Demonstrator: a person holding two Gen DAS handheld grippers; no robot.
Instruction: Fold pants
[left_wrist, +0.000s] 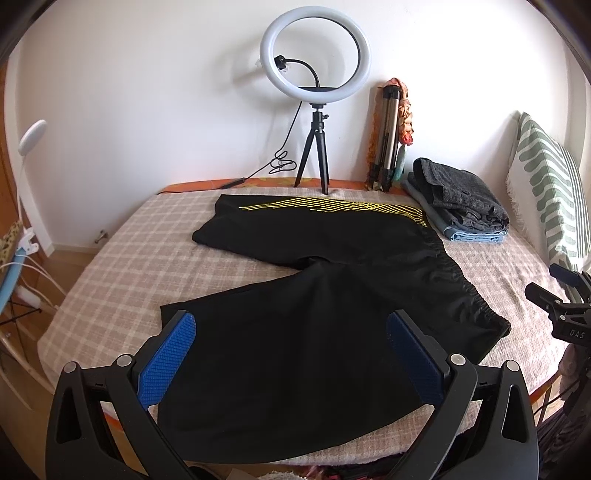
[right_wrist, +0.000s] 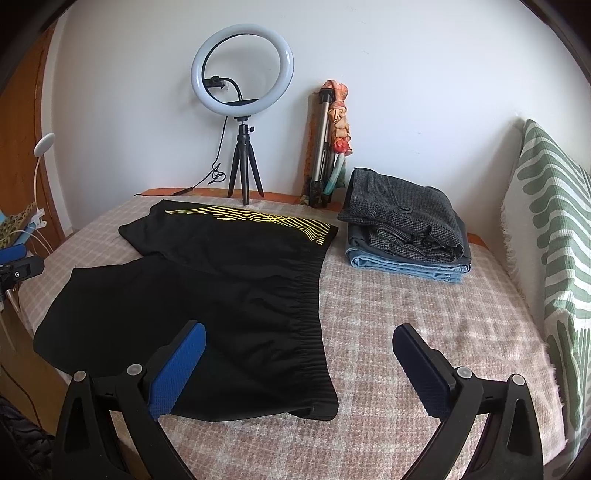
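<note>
Where jaws gape, shorts (left_wrist: 295, 350) hem hidden behind pads (left_wrist: 168, 362)

The only readable lettering is "DAS", in small pale capitals on the black plastic body of the right gripper (left_wrist: 570, 321), seen at the right edge of the left wrist view. The black shorts with yellow wavy stripes (left_wrist: 325, 258) carry a line pattern only, with no legible word or number, and nothing else shows readable text.

pillow (right_wrist: 554, 229) — cut by right edge | shorts (left_wrist: 295, 332) near hem — behind gripper fingers (left_wrist: 168, 362)
</note>
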